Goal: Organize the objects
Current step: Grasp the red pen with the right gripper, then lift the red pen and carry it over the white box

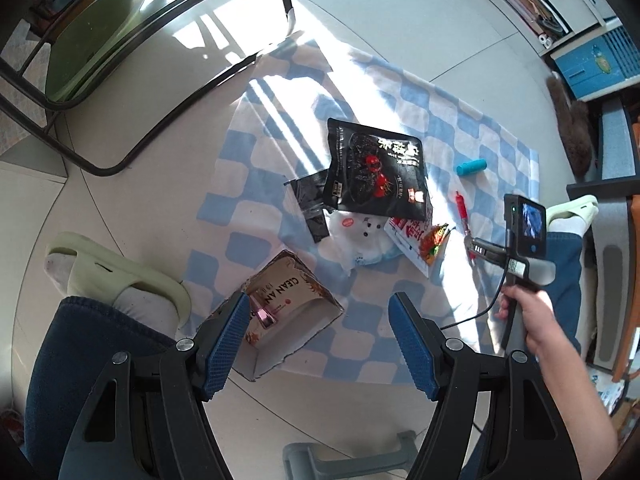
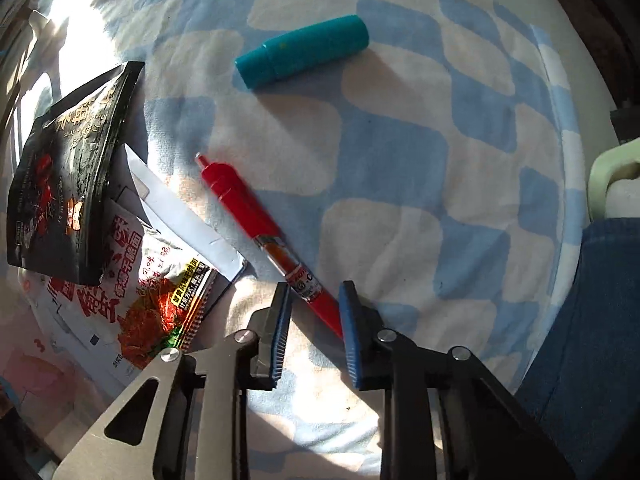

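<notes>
A red pen (image 2: 248, 216) lies slantwise on the blue-and-white checked cloth (image 2: 400, 160). My right gripper (image 2: 316, 292) points down at it, and its blue pads (image 2: 282, 320) press on the pen's lower end. From the left wrist view the right gripper (image 1: 474, 246) is in a hand (image 1: 532, 320) at the pen (image 1: 462, 208). My left gripper (image 1: 318, 304) hangs open and empty above a torn cardboard box (image 1: 280, 348), which holds a small pink thing (image 1: 262, 316). A teal tube (image 2: 304, 50) lies further out on the cloth.
A black snack pouch (image 1: 372, 172), a red noodle packet (image 2: 160, 304) and white wrappers are piled mid-cloth. A black-framed chair (image 1: 120, 60) stands at upper left. Feet in pale green slippers (image 1: 120, 276) flank the cloth. Shelves (image 1: 532, 0) and a duster (image 1: 572, 128) are at right.
</notes>
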A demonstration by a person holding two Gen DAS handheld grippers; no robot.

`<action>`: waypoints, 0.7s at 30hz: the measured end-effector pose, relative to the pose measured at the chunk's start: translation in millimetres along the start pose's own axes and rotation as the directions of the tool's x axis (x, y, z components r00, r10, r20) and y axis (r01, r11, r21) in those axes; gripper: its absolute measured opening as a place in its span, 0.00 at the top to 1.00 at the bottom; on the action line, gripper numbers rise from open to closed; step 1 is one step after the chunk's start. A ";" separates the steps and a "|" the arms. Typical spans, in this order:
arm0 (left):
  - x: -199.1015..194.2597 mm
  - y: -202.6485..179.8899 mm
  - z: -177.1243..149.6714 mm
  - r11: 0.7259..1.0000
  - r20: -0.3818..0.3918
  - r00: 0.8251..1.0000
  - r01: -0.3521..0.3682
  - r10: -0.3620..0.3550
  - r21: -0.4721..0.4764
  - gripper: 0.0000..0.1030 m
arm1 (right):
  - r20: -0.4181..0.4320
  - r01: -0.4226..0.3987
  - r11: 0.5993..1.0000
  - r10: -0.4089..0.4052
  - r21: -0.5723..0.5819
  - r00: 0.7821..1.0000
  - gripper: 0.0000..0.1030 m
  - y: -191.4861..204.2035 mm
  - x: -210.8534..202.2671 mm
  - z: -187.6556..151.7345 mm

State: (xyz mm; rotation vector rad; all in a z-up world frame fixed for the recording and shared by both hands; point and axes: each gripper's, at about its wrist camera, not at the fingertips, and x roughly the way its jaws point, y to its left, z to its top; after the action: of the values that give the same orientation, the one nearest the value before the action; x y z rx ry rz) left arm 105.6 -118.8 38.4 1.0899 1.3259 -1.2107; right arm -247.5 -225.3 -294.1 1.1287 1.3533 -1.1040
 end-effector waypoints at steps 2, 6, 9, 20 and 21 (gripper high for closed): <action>-1.0 -1.5 0.2 1.000 0.001 1.000 0.012 -0.012 -0.012 0.32 | 0.001 -0.021 0.999 0.021 0.033 1.000 0.88 -7.2 -1.0 -18.1; -3.3 -5.2 -6.5 0.999 0.013 0.999 0.042 -0.042 -0.014 0.32 | -0.064 -0.181 0.975 0.191 0.129 0.980 0.90 -22.6 9.9 -82.3; -2.0 -8.9 -11.7 0.999 0.009 0.999 0.050 -0.050 0.004 0.32 | -0.137 -0.249 0.951 0.275 0.183 0.952 0.90 -24.7 20.8 -140.4; 4.8 3.3 -19.1 0.997 0.038 0.999 0.030 -0.027 -0.068 0.32 | -0.071 -0.306 0.888 0.349 0.343 0.934 0.83 -41.4 20.0 -147.8; 5.9 3.7 -20.4 0.996 0.031 0.999 0.042 -0.040 -0.072 0.32 | -0.084 -0.288 0.898 0.332 0.331 0.940 0.77 -40.1 22.2 -142.7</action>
State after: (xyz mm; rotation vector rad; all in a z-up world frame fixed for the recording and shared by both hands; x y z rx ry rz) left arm 106.7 -98.2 32.3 0.9938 1.3654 -1.1948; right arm -308.2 -88.6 -305.0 1.6223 1.0695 -1.0401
